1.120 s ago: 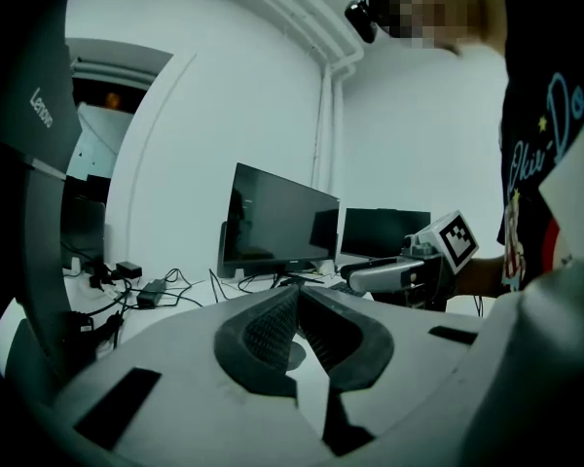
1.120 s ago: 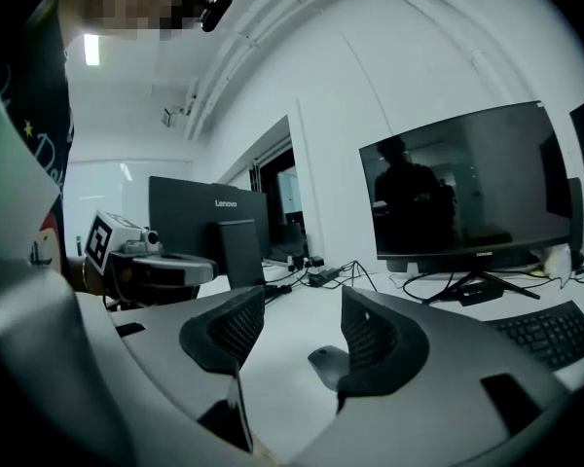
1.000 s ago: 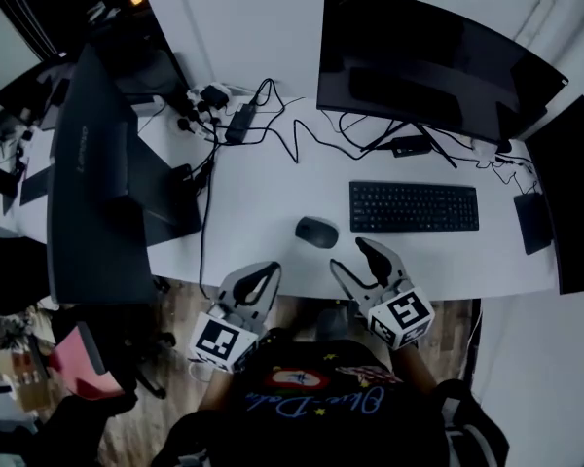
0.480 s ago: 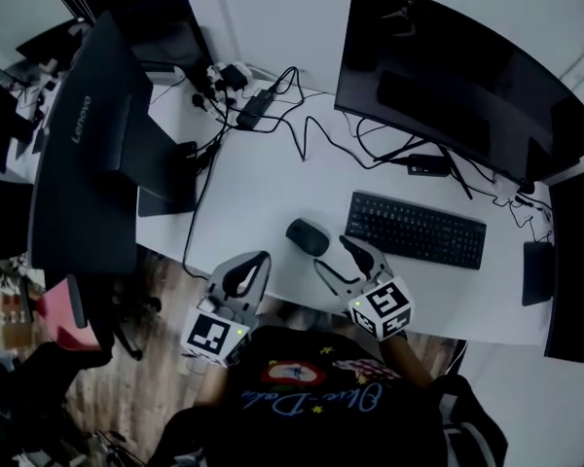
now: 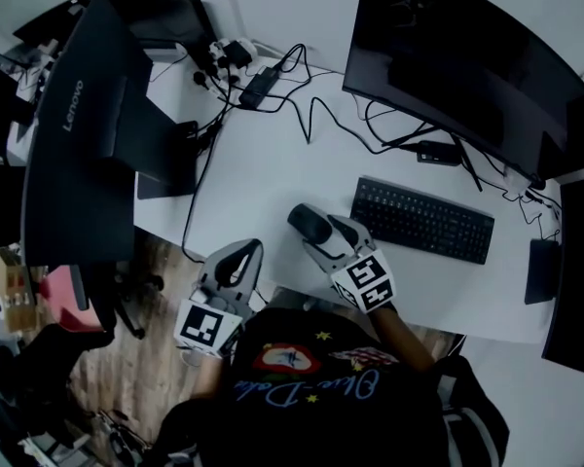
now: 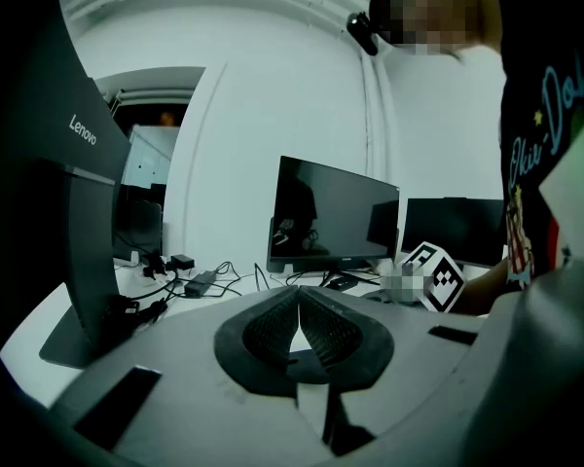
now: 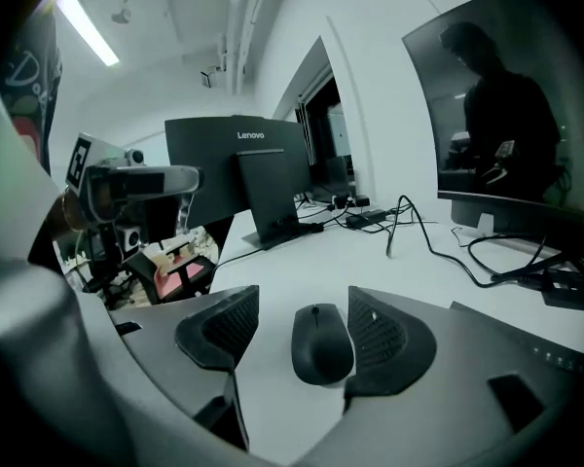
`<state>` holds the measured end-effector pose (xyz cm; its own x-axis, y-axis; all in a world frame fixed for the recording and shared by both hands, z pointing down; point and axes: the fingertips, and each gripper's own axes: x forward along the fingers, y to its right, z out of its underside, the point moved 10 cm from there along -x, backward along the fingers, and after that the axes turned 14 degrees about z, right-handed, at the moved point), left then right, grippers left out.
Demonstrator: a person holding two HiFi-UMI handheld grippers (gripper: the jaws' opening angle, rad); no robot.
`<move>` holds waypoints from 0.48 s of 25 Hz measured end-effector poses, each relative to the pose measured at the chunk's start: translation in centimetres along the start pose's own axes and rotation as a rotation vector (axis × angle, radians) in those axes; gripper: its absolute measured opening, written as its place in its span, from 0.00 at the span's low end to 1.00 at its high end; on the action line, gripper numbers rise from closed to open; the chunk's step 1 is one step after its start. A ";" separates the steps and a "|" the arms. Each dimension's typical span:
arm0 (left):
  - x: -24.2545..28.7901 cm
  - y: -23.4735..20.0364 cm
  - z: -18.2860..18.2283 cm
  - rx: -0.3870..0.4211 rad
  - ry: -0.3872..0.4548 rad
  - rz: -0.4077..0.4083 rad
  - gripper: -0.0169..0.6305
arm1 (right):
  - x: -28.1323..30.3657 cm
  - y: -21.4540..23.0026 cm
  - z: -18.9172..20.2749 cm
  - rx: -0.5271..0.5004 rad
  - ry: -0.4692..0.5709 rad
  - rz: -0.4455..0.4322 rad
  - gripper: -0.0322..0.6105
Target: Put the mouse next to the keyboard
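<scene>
Right gripper [image 7: 302, 311] first: its jaws have just been opening and stand wide apart, with the mouse [image 7: 321, 343] now lying between them on the desk [image 7: 370, 261]. The mouse sits closer to the right-hand pad, perhaps just brushing it, with clear space to the left-hand pad. No squeeze yet, so the mouse is framed, not gripped.

That is the big change. A second ago this gripper hung short of the mouse, near the desk's front edge. Now it has dropped and pushed forward until the jaws straddle it. The mouse itself hasn't shifted.

Out past the right jaw, the keyboard [image 5: 423, 220] lies near but apart from the mouse, with bare desk between them. I'd judge the pickup is set: close the jaws, then carry or slide the mouse toward the keyboard.

Left gripper [image 6: 299, 305] has its jaws pressed together on nothing. It hovers off the desk's front edge, away from the action.
</scene>
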<state>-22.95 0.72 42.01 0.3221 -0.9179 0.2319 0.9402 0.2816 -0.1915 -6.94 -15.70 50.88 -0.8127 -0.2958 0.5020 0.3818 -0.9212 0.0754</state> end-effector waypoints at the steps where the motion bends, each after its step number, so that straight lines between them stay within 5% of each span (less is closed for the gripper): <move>1: 0.0 -0.3 -0.1 0.003 -0.004 -0.001 0.03 | 0.5 -0.1 0.2 -0.003 -0.014 -0.002 0.44; 12: -0.1 -1.7 -0.3 -0.003 -0.003 -0.010 0.03 | 4.7 -0.3 2.0 -0.083 -0.135 -0.005 0.46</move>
<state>-24.56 0.22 42.04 0.3133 -0.9198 0.2364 0.9430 0.2719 -0.1918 -10.03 -16.33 54.96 -0.7457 -0.2592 0.6137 0.3355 -0.9420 0.0099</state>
